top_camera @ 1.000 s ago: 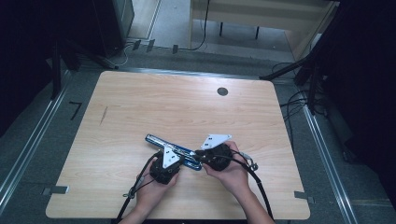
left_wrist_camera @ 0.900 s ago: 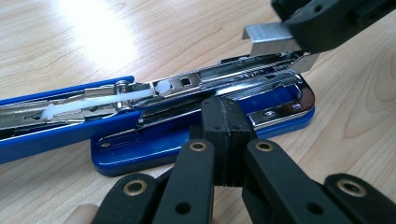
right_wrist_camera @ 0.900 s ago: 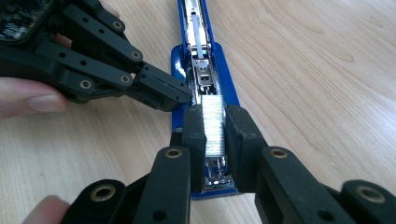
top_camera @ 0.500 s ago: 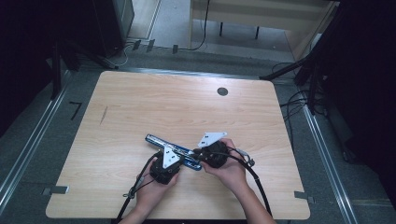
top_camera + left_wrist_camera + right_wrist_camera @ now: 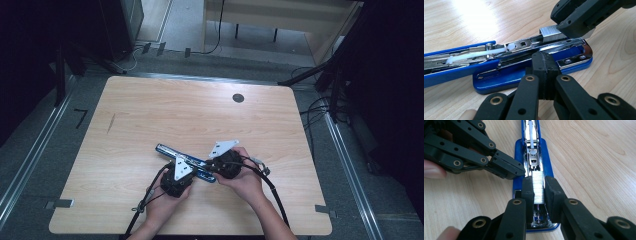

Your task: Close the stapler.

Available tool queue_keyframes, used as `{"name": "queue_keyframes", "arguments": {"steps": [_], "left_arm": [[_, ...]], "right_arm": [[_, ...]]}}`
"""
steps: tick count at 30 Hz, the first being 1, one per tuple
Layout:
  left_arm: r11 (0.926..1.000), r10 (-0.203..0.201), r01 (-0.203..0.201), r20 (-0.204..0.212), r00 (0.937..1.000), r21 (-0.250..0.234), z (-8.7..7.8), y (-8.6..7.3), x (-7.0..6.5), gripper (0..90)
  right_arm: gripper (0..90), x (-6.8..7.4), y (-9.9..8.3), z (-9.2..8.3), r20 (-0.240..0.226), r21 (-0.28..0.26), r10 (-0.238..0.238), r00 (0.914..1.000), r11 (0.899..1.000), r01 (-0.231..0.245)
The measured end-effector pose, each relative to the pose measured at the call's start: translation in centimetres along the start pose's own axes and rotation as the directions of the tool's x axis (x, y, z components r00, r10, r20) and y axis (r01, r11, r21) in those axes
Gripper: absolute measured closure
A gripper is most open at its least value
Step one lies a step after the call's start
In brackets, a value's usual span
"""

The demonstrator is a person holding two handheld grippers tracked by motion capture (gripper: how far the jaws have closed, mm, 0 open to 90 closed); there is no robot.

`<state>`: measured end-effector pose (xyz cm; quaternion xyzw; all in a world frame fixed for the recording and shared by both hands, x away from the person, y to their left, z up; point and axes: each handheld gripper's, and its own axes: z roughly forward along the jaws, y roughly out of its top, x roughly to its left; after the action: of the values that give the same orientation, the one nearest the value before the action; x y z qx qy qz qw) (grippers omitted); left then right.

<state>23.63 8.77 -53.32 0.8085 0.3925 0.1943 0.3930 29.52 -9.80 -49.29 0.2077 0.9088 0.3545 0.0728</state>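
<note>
Left gripper, clenched on nothing, presses its tips against the blue stapler. Right gripper, just beyond, grasps the staple strip over the open channel. Best lowered square, parallel to the rails. The stapler's long axis runs away from the right gripper.

A blue stapler lies opened flat near the table's 6 o'clock edge, its long axis running roughly from 10 to 4 o'clock. A silver staple strip sits over its chrome magazine channel, seemingly not fully seated
</note>
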Motion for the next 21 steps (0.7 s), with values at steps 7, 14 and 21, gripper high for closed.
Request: {"name": "queue_keyframes", "arguments": {"steps": [7, 14, 21], "left_arm": [[1.0, 0.001, -0.001, 0.001, 1.0, 0.001, -0.01, 0.0, 0.01, 90.0], [1.0, 0.0, 0.0, 0.001, 1.0, 0.0, 0.0, 0.0, 0.02, 90.0], [1.0, -0.001, 0.001, 0.0, 1.0, 0.0, 0.0, 0.0, 0.0, 90.0]], "right_arm": [[79.9, -0.09, 0.18, 0.11, -0.014, 0.006, -0.003, 0.9999, 1.0, 0.003], [79.9, -0.23, 0.2, 0.16, -0.028, 0.008, -0.006, 0.9996, 1.0, 0.006], [79.9, -0.38, 0.17, 0.21, -0.037, 0.01, 0.003, 0.9993, 1.0, -0.003]]}}
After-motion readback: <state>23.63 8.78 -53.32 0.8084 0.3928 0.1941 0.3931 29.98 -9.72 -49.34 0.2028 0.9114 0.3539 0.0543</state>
